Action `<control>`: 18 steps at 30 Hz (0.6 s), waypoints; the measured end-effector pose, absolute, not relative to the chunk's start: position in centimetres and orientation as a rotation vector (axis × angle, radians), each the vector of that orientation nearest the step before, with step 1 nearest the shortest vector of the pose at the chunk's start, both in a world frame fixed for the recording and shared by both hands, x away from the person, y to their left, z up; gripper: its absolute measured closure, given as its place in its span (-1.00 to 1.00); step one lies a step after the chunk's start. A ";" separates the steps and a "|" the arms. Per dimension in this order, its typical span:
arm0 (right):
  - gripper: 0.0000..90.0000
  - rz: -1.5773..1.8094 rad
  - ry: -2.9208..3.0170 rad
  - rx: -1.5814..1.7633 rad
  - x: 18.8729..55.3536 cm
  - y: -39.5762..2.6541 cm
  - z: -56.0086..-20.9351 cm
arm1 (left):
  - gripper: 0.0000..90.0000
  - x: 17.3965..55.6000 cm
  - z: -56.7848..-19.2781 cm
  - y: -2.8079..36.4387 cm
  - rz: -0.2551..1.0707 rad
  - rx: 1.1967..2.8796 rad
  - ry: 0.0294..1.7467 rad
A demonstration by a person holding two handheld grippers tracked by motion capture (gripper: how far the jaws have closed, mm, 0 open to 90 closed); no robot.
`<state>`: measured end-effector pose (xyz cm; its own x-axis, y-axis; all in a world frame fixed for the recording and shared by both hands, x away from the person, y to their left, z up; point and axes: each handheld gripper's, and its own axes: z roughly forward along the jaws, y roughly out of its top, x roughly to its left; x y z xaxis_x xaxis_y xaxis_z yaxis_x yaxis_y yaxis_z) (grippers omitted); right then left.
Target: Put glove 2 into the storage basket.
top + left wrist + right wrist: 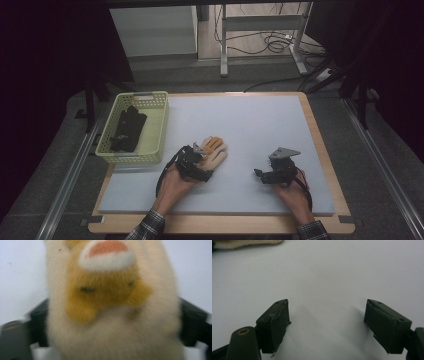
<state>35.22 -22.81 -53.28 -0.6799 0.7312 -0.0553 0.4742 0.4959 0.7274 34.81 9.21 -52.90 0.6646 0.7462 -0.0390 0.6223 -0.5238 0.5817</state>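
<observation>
A cream plush glove (216, 151) with an orange-brown animal face lies on the white mat (260, 120), left of centre. My left gripper (201, 159) is at the glove's near end. In the left gripper view the glove (112, 290) sits between the two black jaws and touches both, so the gripper (112, 327) is shut on it. My right gripper (258, 174) rests low over the mat to the right, pointing left, apart from the glove. Its jaws stand wide open around bare mat (327, 322). An edge of the glove (244, 243) shows at that view's top left.
A pale yellow basket (135, 95) stands at the mat's left edge with a black fabric item (127, 130) inside. The wooden table edge (220, 224) runs along the front. Table legs and cables lie on the floor beyond.
</observation>
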 end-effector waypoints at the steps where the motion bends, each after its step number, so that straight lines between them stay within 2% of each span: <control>1: -0.56 0.998 2.387 1.006 35.2 -22.8 -53.3 | -0.49 34.8 -52.8 9.2 0.287 2.310 1.058; 5: -0.56 0.997 2.387 1.005 35.2 -22.8 -53.3 | -0.01 34.9 -52.5 9.7 0.280 2.302 1.068; 9: -0.56 0.997 2.387 1.006 35.2 -22.8 -53.3 | 0.30 35.1 -52.3 9.9 0.250 2.301 1.052; 13: -0.56 0.996 2.386 1.006 35.2 -22.8 -53.3 | 0.41 35.3 -52.0 10.0 0.231 2.297 1.050; 18: -0.56 0.995 2.386 1.005 35.2 -22.8 -53.3 | 0.42 35.8 -50.9 10.5 0.253 2.282 1.069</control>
